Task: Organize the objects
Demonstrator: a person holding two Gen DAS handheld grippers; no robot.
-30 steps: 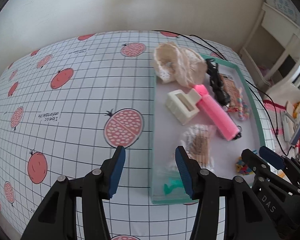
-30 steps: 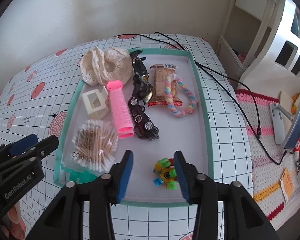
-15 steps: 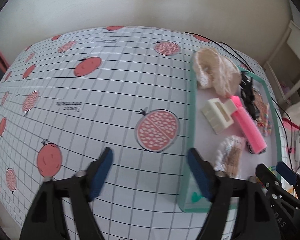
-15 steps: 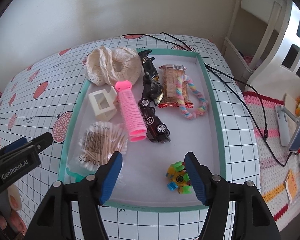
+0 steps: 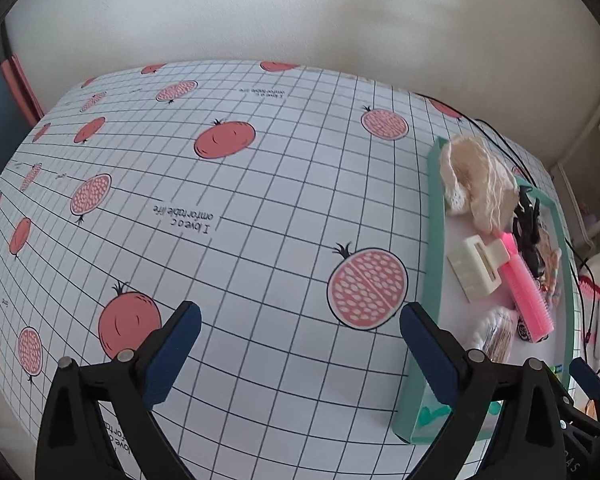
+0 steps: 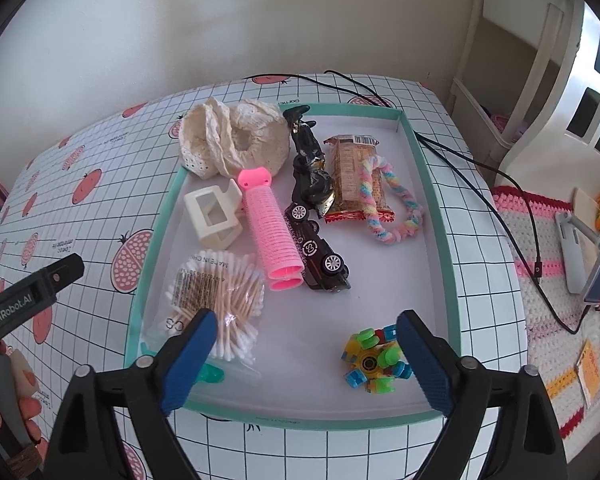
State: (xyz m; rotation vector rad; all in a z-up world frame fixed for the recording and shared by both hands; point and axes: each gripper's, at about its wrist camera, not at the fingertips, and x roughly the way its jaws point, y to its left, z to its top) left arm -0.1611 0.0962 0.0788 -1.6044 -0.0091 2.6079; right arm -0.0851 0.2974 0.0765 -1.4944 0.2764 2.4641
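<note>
Both grippers (image 5: pixel 300 344) (image 6: pixel 304 354) gaping, holding nothing; right one hovering over tray (image 6: pixel 428 184); risk: fingers snagging cotton-swab bag (image 6: pixel 216 296) at 9 o'clock while reaching for block toy (image 6: pixel 374 364).

Bright, soft daylight, perhaps from right; faint shadows; strong fisheye bending, dark corner vignette; focus mostly sharp.

Pomegranate-print table (image 5: pixel 260 208) — teal tray (image 6: pixel 428 184), black cable (image 6: pixel 480 184)

A black cable (image 6: pixel 480 168) trails off the pomegranate-print tablecloth (image 5: pixel 260 208).
</note>
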